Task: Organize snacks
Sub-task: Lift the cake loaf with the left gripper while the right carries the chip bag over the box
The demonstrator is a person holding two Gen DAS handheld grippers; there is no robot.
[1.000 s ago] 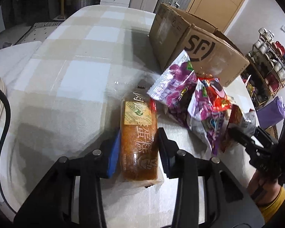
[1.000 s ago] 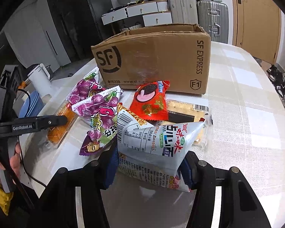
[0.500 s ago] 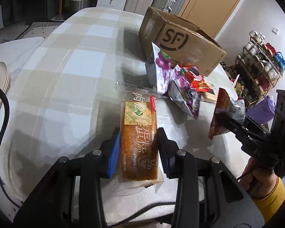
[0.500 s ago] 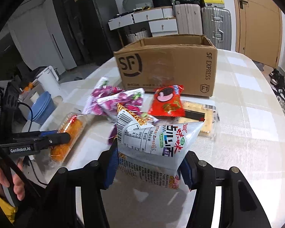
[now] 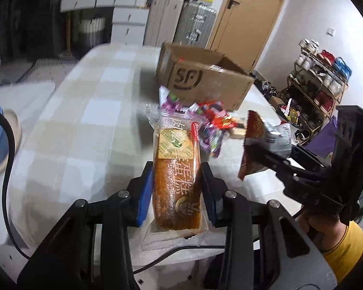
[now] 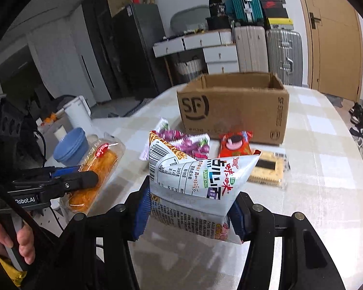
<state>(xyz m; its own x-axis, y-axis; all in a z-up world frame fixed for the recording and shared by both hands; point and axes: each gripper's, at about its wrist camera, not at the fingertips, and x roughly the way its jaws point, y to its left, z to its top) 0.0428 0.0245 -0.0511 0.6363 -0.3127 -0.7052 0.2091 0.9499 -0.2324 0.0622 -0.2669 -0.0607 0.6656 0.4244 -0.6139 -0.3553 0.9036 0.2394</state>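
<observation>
Left wrist view: my left gripper (image 5: pixel 176 188) is clamping the wrapped cake (image 5: pixel 175 176), held above the table (image 5: pixel 84 111); the cardboard box (image 5: pixel 205 82) is sitting ahead.

Right wrist view: my right gripper (image 6: pixel 188 205) is pinching the white snack bag (image 6: pixel 196 181), box (image 6: pixel 232 111) straight ahead beyond the loose snacks (image 6: pixel 193 145).

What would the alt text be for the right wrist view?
The right gripper jaws clamp a white instant noodle packet above a checked table. Beyond lie purple candy bags, a red snack pack, a cracker pack and an open SF cardboard box; at left, the left gripper holds a wrapped cake.
</observation>
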